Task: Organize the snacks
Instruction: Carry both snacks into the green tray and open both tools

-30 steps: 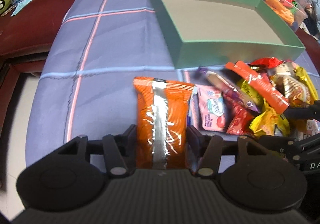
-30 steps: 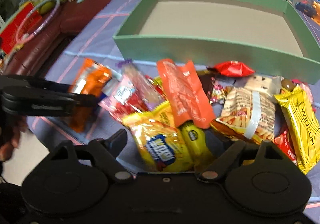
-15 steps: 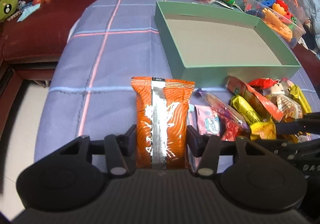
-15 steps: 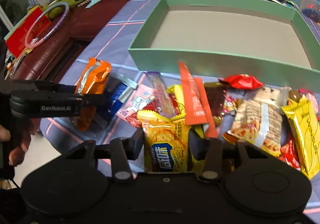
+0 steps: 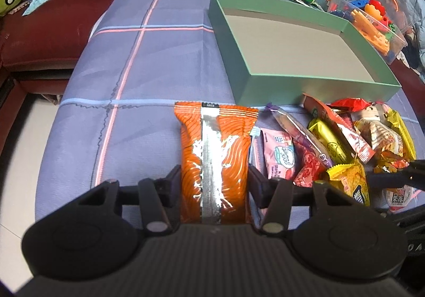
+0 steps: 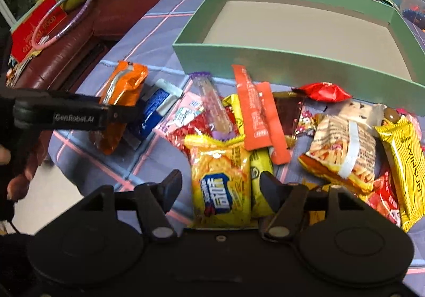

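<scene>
My left gripper [image 5: 214, 180] is shut on an orange snack packet [image 5: 215, 153] and holds it above the cloth; the packet also shows in the right wrist view [image 6: 120, 100]. My right gripper [image 6: 220, 185] is shut on a yellow biscuit packet [image 6: 221, 188], raised over the snack pile [image 6: 305, 137]. The pile lies in front of an empty green box [image 5: 292, 39], which the right wrist view shows straight ahead [image 6: 297, 31]. The pile also shows right of the orange packet in the left wrist view [image 5: 332, 143].
A blue checked cloth [image 5: 148, 79] covers the table. Toy blocks and clear plastic tubs [image 5: 366, 4] crowd the far right behind the box. A dark red sofa [image 5: 39, 31] with toys borders the left. The table edge and floor [image 6: 53, 190] lie near left.
My right gripper closed on the yellow biscuit packet and lifted it. My left gripper rose and drew back with the orange packet still held.
</scene>
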Motion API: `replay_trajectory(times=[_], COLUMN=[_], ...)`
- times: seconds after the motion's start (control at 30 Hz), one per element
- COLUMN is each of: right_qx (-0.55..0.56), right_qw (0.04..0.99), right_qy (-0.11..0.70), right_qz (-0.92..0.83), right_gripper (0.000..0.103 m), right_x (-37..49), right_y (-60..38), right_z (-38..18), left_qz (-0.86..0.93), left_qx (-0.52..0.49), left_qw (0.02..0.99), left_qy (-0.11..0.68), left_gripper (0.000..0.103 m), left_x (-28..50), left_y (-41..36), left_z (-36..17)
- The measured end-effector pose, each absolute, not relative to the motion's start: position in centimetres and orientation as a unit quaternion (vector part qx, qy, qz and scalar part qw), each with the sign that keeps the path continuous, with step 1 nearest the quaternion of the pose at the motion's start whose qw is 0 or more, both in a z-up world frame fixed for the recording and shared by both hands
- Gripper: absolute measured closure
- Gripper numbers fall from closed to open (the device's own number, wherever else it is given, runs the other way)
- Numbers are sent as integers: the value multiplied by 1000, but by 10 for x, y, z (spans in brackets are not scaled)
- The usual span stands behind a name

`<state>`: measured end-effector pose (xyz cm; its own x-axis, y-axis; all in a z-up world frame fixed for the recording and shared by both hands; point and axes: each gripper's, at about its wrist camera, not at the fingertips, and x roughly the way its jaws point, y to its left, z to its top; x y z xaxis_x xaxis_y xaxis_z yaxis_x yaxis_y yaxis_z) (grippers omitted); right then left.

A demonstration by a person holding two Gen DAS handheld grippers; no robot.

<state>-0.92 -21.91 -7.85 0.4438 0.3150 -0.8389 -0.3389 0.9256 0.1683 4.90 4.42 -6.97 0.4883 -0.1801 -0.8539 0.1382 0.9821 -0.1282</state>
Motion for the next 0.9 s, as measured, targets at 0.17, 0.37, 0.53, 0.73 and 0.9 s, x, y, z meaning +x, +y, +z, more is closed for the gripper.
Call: replay_trajectory(times=[0.17,0.37,0.53,0.73,0.9], right_qx=[-56,-48,21,105,128], right_qw=[857,857,853,855,880], right_qy=[476,475,472,443,396], right_qz=[191,194,221,246,230], right_gripper=[57,56,56,56,56], right_x=[-13,-5,6,27,45], right_y=[-205,-202,-216,-231,-250], right_z=[-81,-73,-53,-19,11], left_qz=[-104,-104,-115,-122,-132], left_qx=[-25,-32,-38,-40,-34], left_qw=[861,866,872,888,893], left_qy=[497,489,474,442,428], left_gripper=[52,52,52,52,52], left_x=[48,47,52,68,85], left_y=[39,47,47,43,32], left_z=[-70,-64,-48,-19,-3])
